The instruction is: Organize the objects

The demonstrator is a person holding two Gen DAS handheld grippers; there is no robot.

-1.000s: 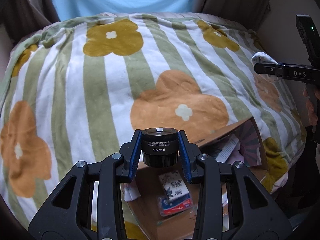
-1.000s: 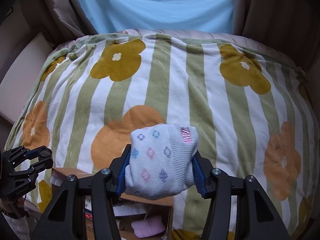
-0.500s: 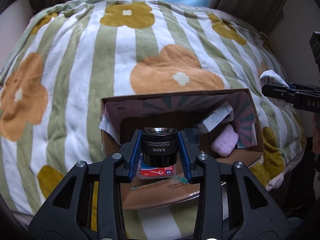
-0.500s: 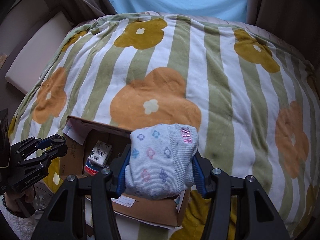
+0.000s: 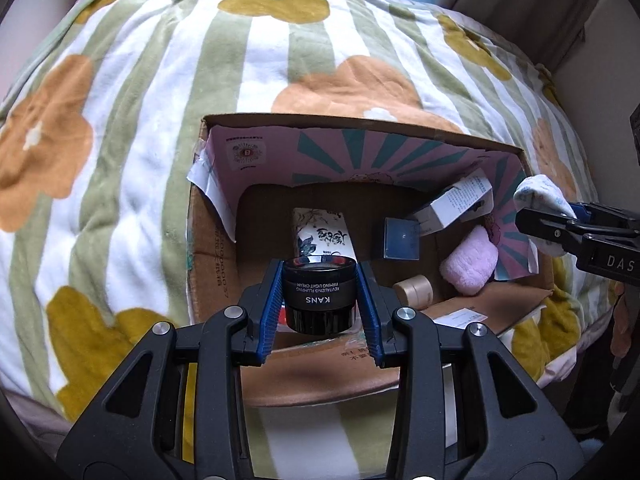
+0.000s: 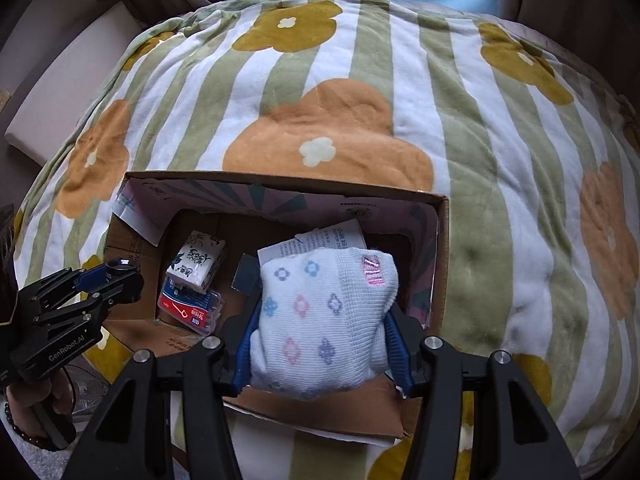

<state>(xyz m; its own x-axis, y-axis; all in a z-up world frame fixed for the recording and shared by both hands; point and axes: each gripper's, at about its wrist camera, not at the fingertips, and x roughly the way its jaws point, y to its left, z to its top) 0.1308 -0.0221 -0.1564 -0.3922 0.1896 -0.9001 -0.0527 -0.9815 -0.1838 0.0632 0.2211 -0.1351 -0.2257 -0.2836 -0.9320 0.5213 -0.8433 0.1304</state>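
Two claws have come down over the open cardboard box [image 5: 216,240] on the bed: our left claw [image 5: 319,300] clamps a black cream jar [image 5: 319,298], our right claw [image 6: 322,332] squeezes folded socks [image 6: 326,320], so both seem ready to drop in.

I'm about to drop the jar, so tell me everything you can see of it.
The jar is a squat round pot, glossy black, like glass or plastic, with a wide lid and a slightly narrower base. White lettering reads KANS, upside down in the left wrist view. It is lid-up as seen there, clamped at its sides between the blue pads of the left gripper, over the open box. Nothing else touches it. In the right wrist view only its top shows.
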